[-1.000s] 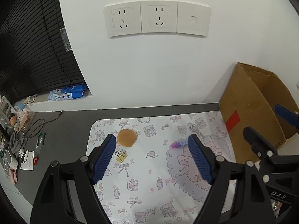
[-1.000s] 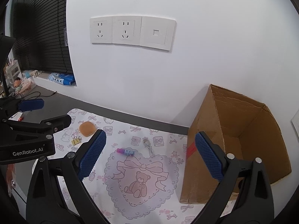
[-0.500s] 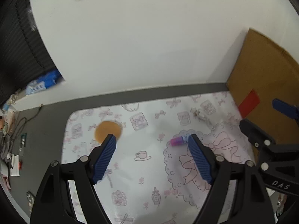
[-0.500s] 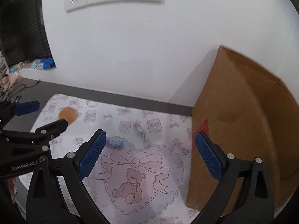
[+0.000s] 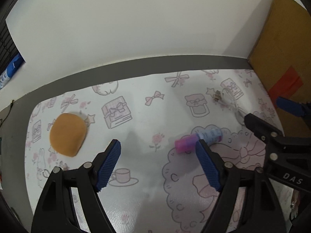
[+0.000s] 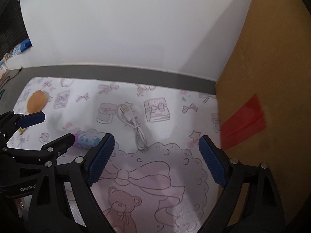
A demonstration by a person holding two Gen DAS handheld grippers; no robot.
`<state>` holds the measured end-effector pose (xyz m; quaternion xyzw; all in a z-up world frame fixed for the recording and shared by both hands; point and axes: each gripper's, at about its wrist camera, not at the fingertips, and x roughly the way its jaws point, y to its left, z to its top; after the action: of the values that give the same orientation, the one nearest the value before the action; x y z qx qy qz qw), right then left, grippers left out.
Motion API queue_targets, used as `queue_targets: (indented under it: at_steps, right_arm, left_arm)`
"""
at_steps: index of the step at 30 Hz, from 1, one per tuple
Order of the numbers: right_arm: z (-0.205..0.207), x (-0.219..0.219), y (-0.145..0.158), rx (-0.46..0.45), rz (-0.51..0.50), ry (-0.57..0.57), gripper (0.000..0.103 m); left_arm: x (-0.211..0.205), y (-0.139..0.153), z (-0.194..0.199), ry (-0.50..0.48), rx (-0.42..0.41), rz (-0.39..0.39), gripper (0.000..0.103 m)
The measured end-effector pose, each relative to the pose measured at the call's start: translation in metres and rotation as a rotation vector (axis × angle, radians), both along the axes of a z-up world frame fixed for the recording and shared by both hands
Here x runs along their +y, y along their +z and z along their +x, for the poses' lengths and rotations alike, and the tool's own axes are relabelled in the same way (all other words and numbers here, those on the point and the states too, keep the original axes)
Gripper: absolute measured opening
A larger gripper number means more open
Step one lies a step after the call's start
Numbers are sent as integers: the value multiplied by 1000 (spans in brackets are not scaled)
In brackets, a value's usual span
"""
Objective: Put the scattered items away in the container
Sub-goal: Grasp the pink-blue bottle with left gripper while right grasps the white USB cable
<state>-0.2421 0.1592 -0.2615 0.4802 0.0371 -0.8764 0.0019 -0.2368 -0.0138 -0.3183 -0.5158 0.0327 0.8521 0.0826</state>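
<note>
- Hovering: left hand-held gripper [image 5: 158,151] jaws wide apart, empty, above the mat; right hand-held gripper [image 6: 156,148] likewise.
- Small tube [image 5: 198,138] lies flat on surface, pink cap end left, just beside left gripper's right pad.
- Judged light, rigid, slick, may roll; pinch across mid-body.
- Cardboard box [image 6: 272,77] at right.

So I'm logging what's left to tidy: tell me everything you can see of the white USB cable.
The white USB cable lies loose on the patterned mat, folded into a short hank. Its metal plug points toward the wall and the looped end toward the camera. It looks like thin, glossy plastic cord. Nothing grips it; it rests between the pink-capped tube and the cardboard box, touching neither.
</note>
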Motion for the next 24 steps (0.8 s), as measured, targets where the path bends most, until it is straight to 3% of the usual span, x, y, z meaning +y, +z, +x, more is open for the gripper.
queue_targets:
  at_steps: [4,12,15,17,18,19,20,21,24]
  right_arm:
    - [-5,4,-13,-13,-7,1,88]
    - [-11,8,-29,-36,-17,4,88]
    - [-13,8,-33,-49,-40,30,80]
    - [-11,6,-32,-41,-49,49,66]
    - [-10,5,-31,-37,-47,57,60]
    - [-10,4,-30,-38,-45,65,46]
    - [-9,3,-29,-41,-43,74,28]
    - [-9,1,-29,-45,-37,79,20]
    - [-8,0,-28,-52,-29,78,17]
  left_arm:
    - [1,-5,0,-43,-6,69,78]
    - [10,-9,-3,-98,43,20,78]
    - [11,-9,-1,-116,63,3,77]
    - [12,-7,1,-140,76,2,65]
    - [14,-5,1,-147,80,2,48]
    - [16,-3,1,-149,78,1,32]
    - [16,-1,1,-151,72,0,28]
    - [16,-1,0,-154,65,-1,21]
    - [12,0,-3,-149,49,6,15]
